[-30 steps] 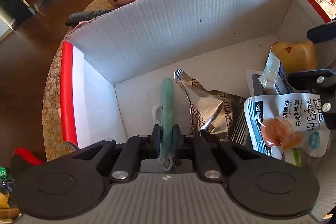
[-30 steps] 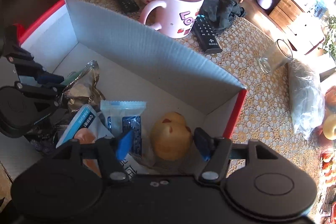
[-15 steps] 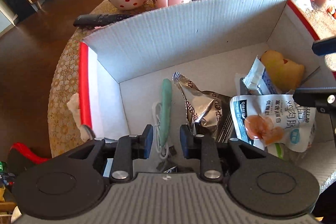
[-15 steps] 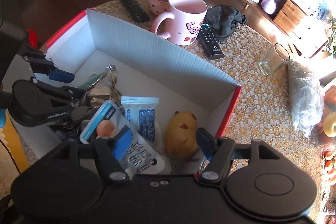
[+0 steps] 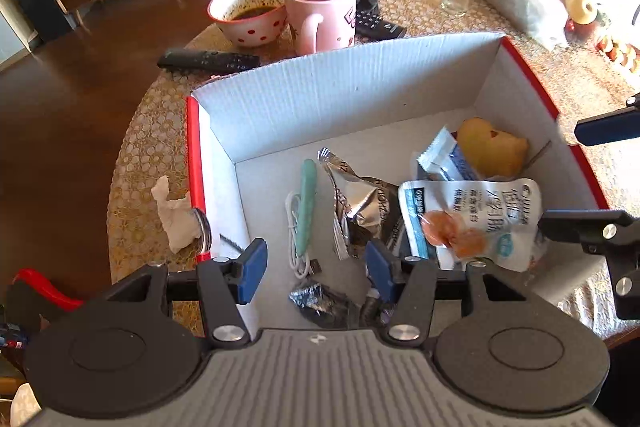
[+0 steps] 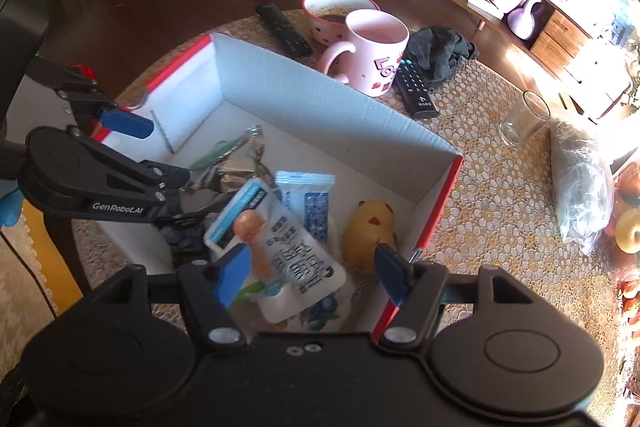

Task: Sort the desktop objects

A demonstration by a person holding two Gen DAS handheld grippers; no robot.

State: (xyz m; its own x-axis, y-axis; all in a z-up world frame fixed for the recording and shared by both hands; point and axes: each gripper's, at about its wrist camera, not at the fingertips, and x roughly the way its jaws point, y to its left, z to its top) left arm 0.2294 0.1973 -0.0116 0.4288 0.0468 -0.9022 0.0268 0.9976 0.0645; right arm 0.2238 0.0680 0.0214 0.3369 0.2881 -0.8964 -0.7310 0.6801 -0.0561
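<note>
Your left hand-held gripper had let go of the green stick it was clamped on a second earlier and had lifted clear, so the stick now lay flat on the floor of the white cardboard box beside a coiled white cable. Its jaws were opening, with nothing pressed between the blue pads; the stick and cable only showed through the gap below them. You held your right hand-held gripper released as well, its pads parted over the near right corner of the box and touching nothing. Inside the box, to the right of the stick, sat a crumpled silver foil packet, then a white snack pouch printed with orange pieces, a small blue-and-white sachet and a yellow toy duck in the far right corner. A dark crumpled wrapper lay at the near edge. On the counter beyond the box stood a pink mug touching a red-dotted bowl, with a black remote to their left, a second remote and a dark cloth to their right, and a clear glass farther right. A crumpled tissue lay just outside the box's left wall.
</note>
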